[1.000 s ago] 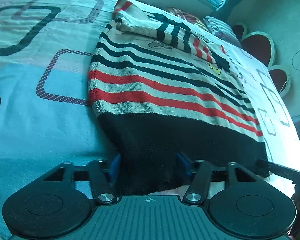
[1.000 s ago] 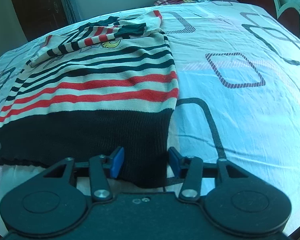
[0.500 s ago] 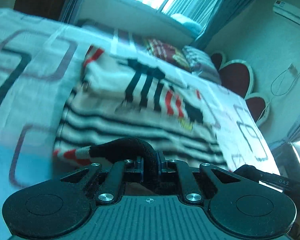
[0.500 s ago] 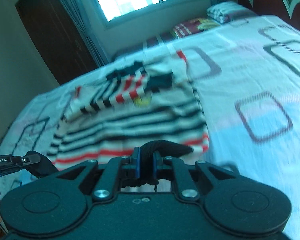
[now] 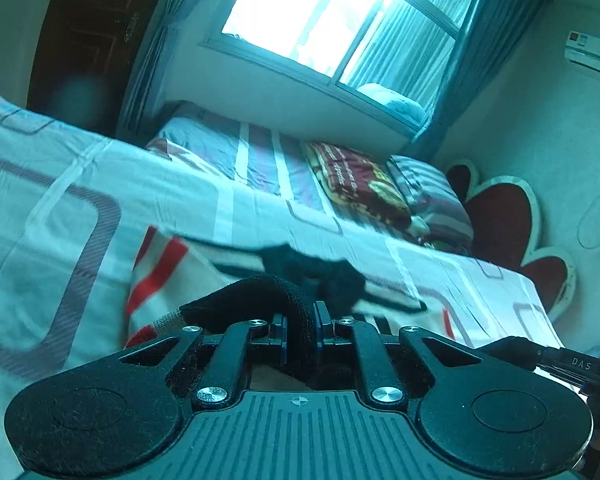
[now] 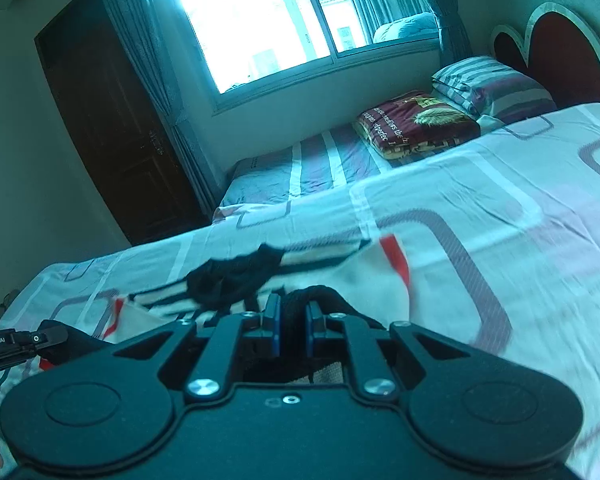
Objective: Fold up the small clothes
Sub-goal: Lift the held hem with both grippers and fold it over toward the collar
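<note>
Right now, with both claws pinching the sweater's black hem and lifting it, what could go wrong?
1. The left claw bites only a thin bunch of the hem; it could slip out.
2. The right claw holds the same hem, so uneven travel may skew the fold.
3. The sweater may drag along the bedsheet.

On the other gripper (image 5: pixel 556 360), seen at the right edge of the left wrist view, white letters read "DAS". In the right wrist view, the gripper at the left edge (image 6: pixel 4 346) carries "enRobot.AI", cut by the frame. The folded red blanket (image 6: pixel 416 122) has white script, perhaps "the".
</note>
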